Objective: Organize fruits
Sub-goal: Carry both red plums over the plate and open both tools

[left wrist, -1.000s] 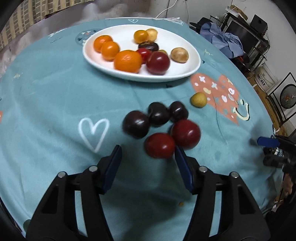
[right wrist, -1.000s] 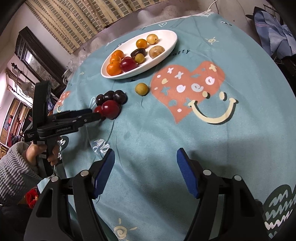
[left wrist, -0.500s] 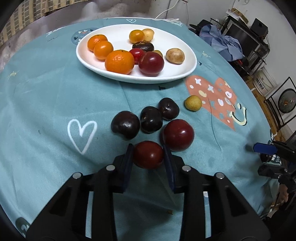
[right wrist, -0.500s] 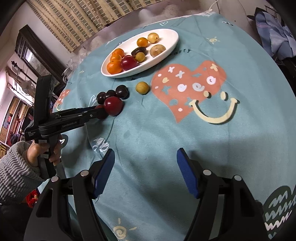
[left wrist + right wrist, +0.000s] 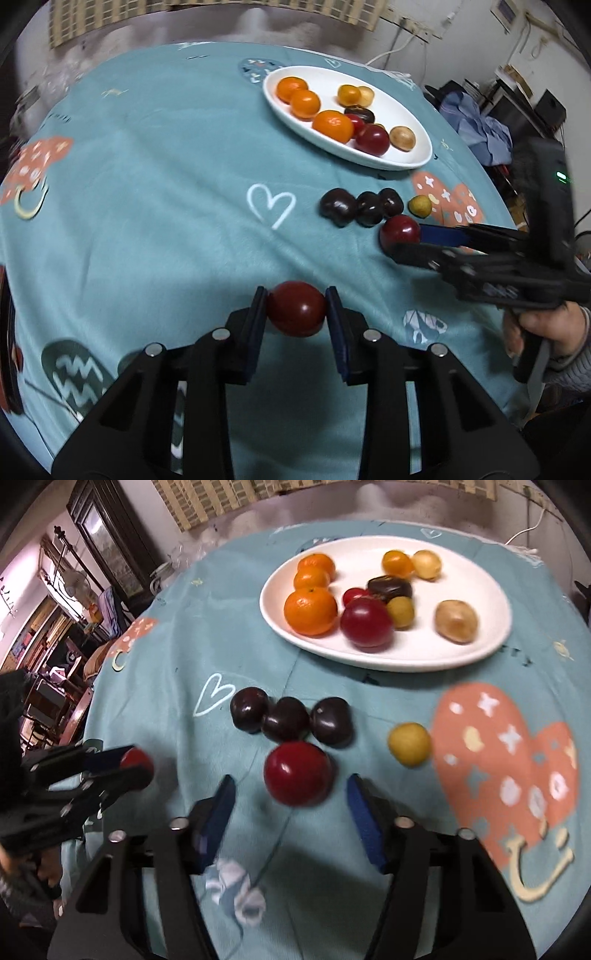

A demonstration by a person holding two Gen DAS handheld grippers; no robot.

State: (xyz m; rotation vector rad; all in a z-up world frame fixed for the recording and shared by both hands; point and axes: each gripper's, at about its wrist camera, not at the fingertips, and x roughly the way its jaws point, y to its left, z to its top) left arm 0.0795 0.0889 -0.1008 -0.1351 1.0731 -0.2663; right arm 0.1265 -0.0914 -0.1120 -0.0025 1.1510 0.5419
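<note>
My left gripper (image 5: 296,306) is shut on a red plum (image 5: 297,314), held clear of the teal tablecloth; in the right wrist view the same gripper (image 5: 135,766) shows at the left with the plum in its tips. My right gripper (image 5: 291,790) straddles a second red plum (image 5: 298,773) on the cloth. Its jaws are closing, with gaps still on both sides of the fruit. The left wrist view shows the right gripper (image 5: 406,240) flanking that plum (image 5: 400,230). Three dark plums (image 5: 286,718) lie just beyond it. A small yellow fruit (image 5: 409,744) sits to their right.
A white oval plate (image 5: 406,662) at the far side holds oranges (image 5: 310,609), a red plum, a dark fruit and small yellow and tan fruits. A person's hand (image 5: 535,328) grips the right tool. Furniture and clutter ring the round table.
My left gripper shut on a red plum and drew it back from the cluster. My right gripper swept in over the other red plum and its jaws narrowed.
</note>
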